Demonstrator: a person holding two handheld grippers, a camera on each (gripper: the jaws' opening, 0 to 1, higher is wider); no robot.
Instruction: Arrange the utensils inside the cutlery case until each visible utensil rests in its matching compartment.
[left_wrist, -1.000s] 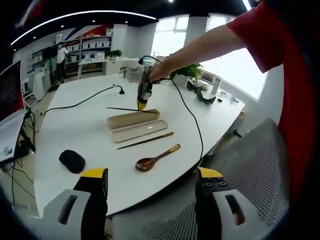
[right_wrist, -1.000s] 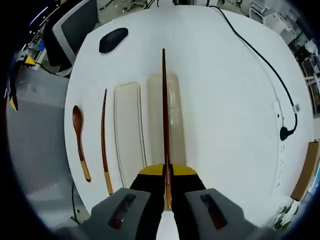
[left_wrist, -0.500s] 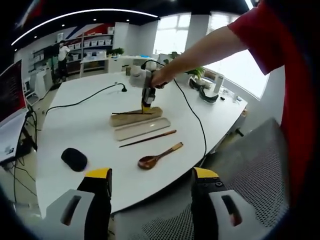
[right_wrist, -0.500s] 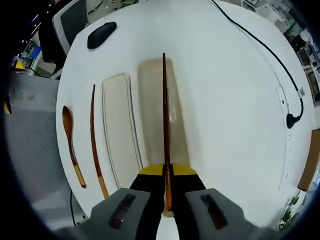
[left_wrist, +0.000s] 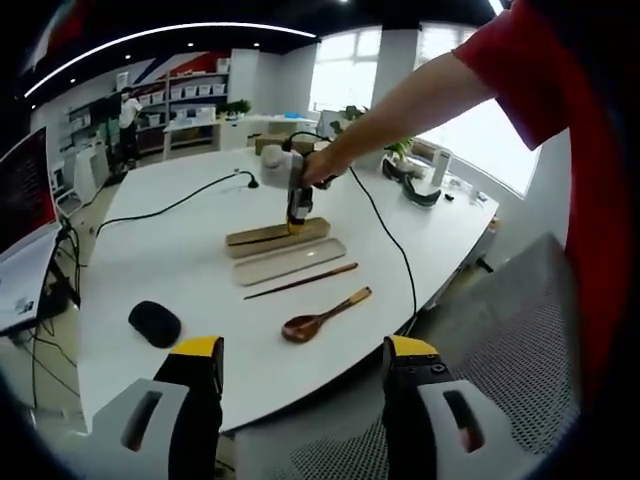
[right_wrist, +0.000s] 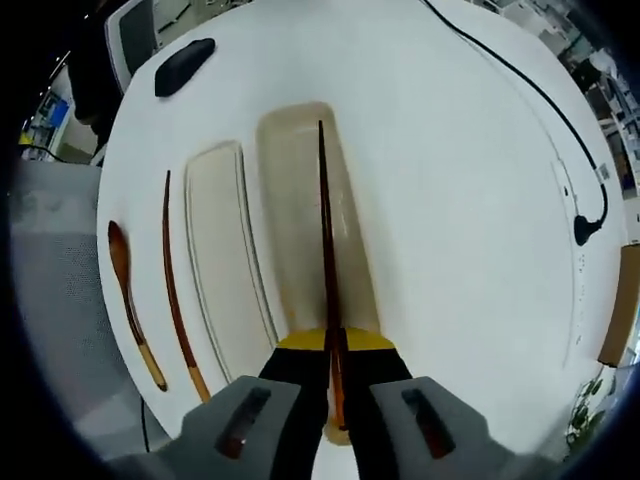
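one black mouse (left_wrist: 154, 323) and cable (left_wrist: 175, 203) flank the case (right_wrist: 305, 215).

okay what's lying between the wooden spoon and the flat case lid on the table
One loose chopstick, lying lengthwise between the wooden spoon and the case lid; it touches neither. The right gripper view shows it clearest, and it appears in the left gripper view too.

A red short sleeve (left_wrist: 520, 60) is worn on a bare arm, and grey grippers with black jaws tipped in yellow are seen, the left gripper (left_wrist: 300, 355) and right gripper (right_wrist: 334, 345).
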